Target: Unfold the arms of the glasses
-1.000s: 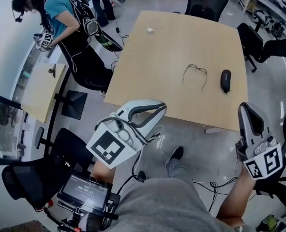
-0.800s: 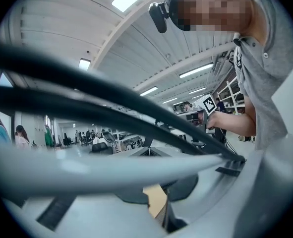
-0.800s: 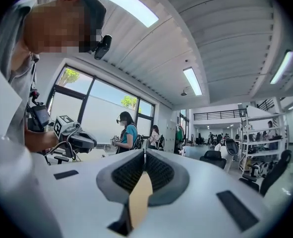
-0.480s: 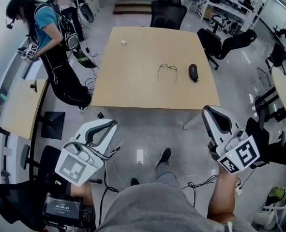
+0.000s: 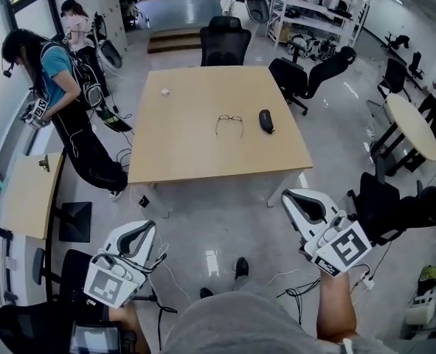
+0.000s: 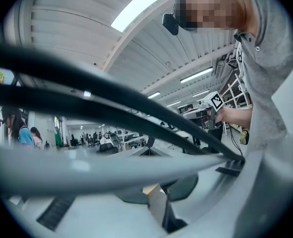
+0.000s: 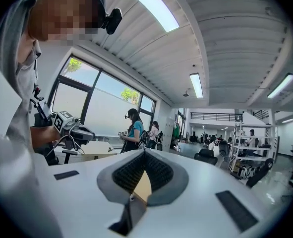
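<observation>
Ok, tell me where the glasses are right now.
In the head view the glasses lie on the wooden table, a little right of its centre, just left of the dark case and apart from it.

Tabletop (image 5: 203, 157): glasses (image 5: 230, 123) near centre; case (image 5: 266, 121) just beside them, rightward; small object (image 5: 165, 92) toward far-left corner; chair (image 5: 225, 44) behind far edge.

We note bright, even light from ceiling strips (image 7: 196, 85) and windows (image 7: 99, 103), glare on the floor (image 5: 212, 260), fisheye-bent edges, and blurred near cables (image 6: 111, 100) in the left gripper view.
</observation>
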{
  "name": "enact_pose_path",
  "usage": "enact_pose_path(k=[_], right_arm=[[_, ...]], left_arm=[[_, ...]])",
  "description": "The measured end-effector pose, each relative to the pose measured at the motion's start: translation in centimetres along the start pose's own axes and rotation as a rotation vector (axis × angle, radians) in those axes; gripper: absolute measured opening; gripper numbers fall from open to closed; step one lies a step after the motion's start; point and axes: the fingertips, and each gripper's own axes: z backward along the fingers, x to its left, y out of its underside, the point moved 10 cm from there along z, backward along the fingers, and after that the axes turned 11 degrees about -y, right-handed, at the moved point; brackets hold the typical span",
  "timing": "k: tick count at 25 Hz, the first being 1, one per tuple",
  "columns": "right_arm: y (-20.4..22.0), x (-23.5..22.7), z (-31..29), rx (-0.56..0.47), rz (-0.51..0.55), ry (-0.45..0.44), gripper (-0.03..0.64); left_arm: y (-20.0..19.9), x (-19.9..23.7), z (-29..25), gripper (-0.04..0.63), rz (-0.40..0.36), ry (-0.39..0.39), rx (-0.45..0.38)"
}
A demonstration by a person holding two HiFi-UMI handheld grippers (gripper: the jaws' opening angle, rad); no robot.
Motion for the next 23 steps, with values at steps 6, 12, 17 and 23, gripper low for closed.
enact_pose_path(k=[6, 12, 17, 23], right_arm=[[0.7, 1.7, 3.0, 0.012, -0.035, 0.03, 0.008], [0.3, 2.9, 5.4, 0.004, -0.037, 0.051, 0.008], [0.0, 3.9, 6.3, 0.005, -0.03, 0.065, 0.008], [-0.1, 5.1, 7.2, 0.006, -0.031, 0.062, 0.008]], left_arm=[[0.2, -2.6, 0.5, 0.008, -0.007, 0.063, 0.006], [-0.9, -3.8, 1.2, 0.008, -0.032, 0.082, -0.006], [-1.2, -4.2, 2.2, 0.008, -0.038, 0.088, -0.02], [-1.5, -4.9, 3.4, 0.008, -0.036, 0.082, -0.016]])
